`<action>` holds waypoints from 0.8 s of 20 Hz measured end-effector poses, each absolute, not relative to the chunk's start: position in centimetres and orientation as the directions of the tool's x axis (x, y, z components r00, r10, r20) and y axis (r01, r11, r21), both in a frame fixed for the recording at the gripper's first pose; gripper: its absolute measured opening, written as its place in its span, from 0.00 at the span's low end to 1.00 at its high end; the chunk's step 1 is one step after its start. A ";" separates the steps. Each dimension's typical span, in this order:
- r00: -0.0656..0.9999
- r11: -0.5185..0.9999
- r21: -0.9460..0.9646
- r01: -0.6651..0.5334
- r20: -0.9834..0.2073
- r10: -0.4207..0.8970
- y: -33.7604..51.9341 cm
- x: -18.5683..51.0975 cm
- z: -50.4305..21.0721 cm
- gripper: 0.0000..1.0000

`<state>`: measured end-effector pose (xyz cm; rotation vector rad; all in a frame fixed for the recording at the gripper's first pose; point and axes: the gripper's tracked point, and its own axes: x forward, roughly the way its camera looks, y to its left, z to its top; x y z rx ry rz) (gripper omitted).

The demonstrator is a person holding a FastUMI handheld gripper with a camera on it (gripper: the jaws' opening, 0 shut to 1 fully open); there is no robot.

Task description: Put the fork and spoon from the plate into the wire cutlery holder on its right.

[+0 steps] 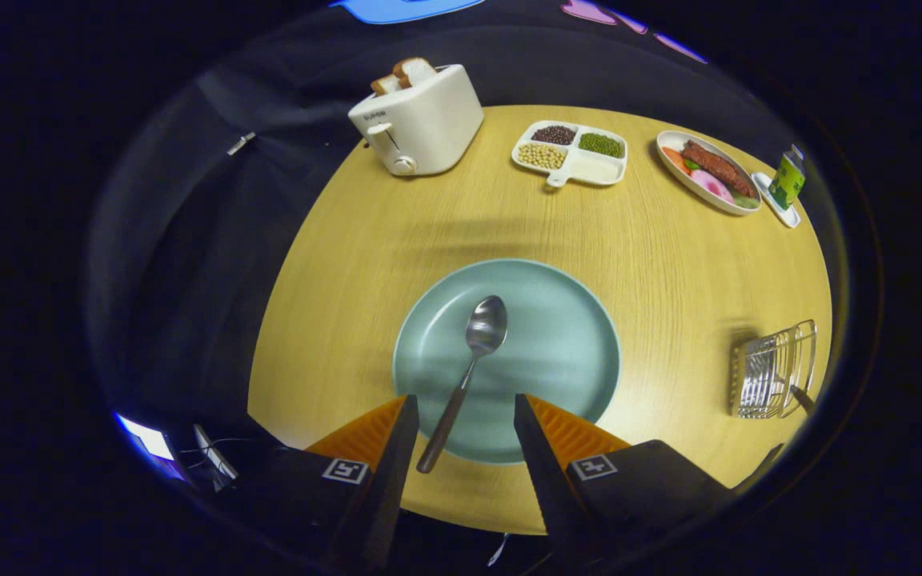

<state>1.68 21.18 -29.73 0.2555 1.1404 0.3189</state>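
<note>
Pale green and round, the plate sat near the middle of the wooden desk, and everything else was placed around it. A metal spoon lay on the plate, bowl pointing away from the tongs, its dark handle reaching past the plate's near rim and ending between the two fingers. The tongs were released, fingers spread wide on either side of the handle and touching nothing. To the plate's right, near the desk edge, stood the wire holder, with what looked like a dark handle poking out of it; whether that was the fork could not be told. Beyond the plate, at the far side of the desk, were a white toaster with bread in its slots, a divided tray of beans, an oval dish of food and a small green carton.
</note>
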 end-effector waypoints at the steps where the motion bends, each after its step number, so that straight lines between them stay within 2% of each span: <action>1: 0.370 0.932 0.345 -0.116 -0.855 0.362 21.6 1.8 -30.6 0.76; 4: 0.345 0.944 0.316 -0.099 -0.879 0.330 22.8 1.9 -32.4 0.76; 6: 0.341 0.954 0.288 -0.082 -0.891 0.299 23.2 2.4 -33.7 0.70; 9: 0.326 0.970 0.230 -0.079 -0.914 0.243 22.8 2.5 -35.0 0.71; 11: 0.322 0.976 0.208 -0.060 -0.922 0.216 22.6 2.6 -36.1 0.63; 14: 0.331 0.987 0.150 -0.063 -0.929 0.163 21.5 2.8 -36.1 0.31; 16: 0.334 0.982 0.170 -0.080 -0.924 0.187 21.6 2.7 -36.5 0.11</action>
